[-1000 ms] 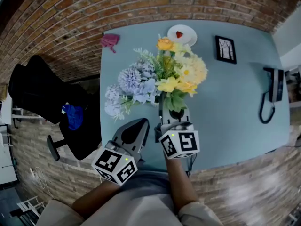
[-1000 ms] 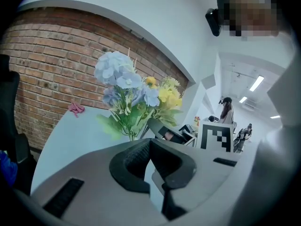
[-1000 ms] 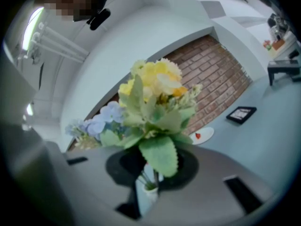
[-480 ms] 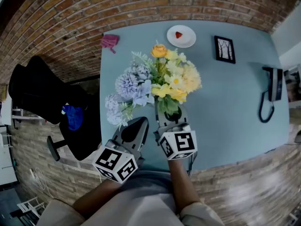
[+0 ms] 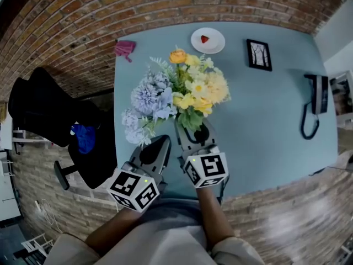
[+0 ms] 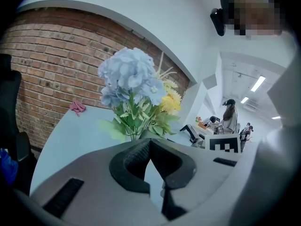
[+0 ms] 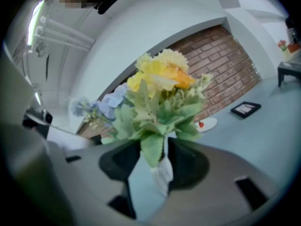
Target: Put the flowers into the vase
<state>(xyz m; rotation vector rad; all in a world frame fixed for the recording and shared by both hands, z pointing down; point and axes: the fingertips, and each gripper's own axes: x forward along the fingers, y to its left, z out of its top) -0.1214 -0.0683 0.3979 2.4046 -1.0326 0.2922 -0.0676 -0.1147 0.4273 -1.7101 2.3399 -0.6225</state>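
Observation:
Yellow flowers (image 5: 201, 90) stand upright over the blue-grey table (image 5: 265, 126), touching a bunch of pale blue flowers (image 5: 148, 98) on their left. My right gripper (image 5: 194, 127) is at the foot of the yellow bunch and its jaws are opening, wide apart. Between them sit green leaves and a white tapering base (image 7: 162, 171), with a gap on the left side. I cannot tell whether that base is the vase. My left gripper (image 5: 160, 143) is shut on nothing, low in front of the blue flowers (image 6: 129, 79). The blue flowers' stems run down behind its jaws.
At the table's far edge are a white plate (image 5: 207, 40) with a small red thing, a framed picture (image 5: 258, 54) and a pink cloth (image 5: 124, 48). A black telephone (image 5: 319, 101) lies at the right edge. A black chair (image 5: 49, 115) stands left of the table.
The right gripper's jaws have spread apart around the base of the yellow flowers. The yellow bunch has sunk a little and now sits against the blue flowers. The left gripper has not moved.

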